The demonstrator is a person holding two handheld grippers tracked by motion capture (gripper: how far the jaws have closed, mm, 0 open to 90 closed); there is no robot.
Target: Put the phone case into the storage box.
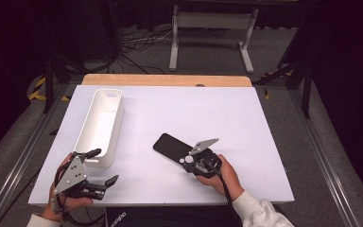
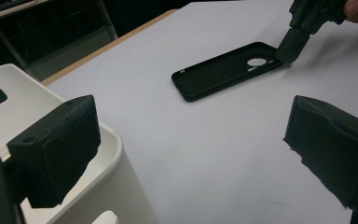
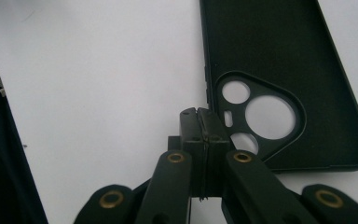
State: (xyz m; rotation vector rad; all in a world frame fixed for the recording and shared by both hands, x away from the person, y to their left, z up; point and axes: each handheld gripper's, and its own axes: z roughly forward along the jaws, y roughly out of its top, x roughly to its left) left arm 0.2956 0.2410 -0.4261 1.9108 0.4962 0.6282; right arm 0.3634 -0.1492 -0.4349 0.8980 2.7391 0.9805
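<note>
A black phone case (image 1: 170, 145) lies flat, inside up, near the middle of the white table (image 1: 194, 109); its camera cut-outs face the person's right hand. My right gripper (image 1: 192, 163) is shut, nothing between its jaws, and its tip sits at the case's camera corner. In the right gripper view the closed tips (image 3: 199, 116) rest beside the edge of the case (image 3: 279, 56) by the cut-outs. My left gripper (image 1: 104, 165) stands open at the front left, beside the near end of the white bin (image 1: 101, 120). The left gripper view also shows the case (image 2: 219, 70) and the right gripper (image 2: 289, 49).
The long white bin (image 2: 114, 140) runs from the front left toward the back of the table. A wooden strip (image 1: 165, 79) borders the far edge. Beyond it, a white stand (image 1: 212, 28) and cables lie on the floor. Metal rails flank both sides.
</note>
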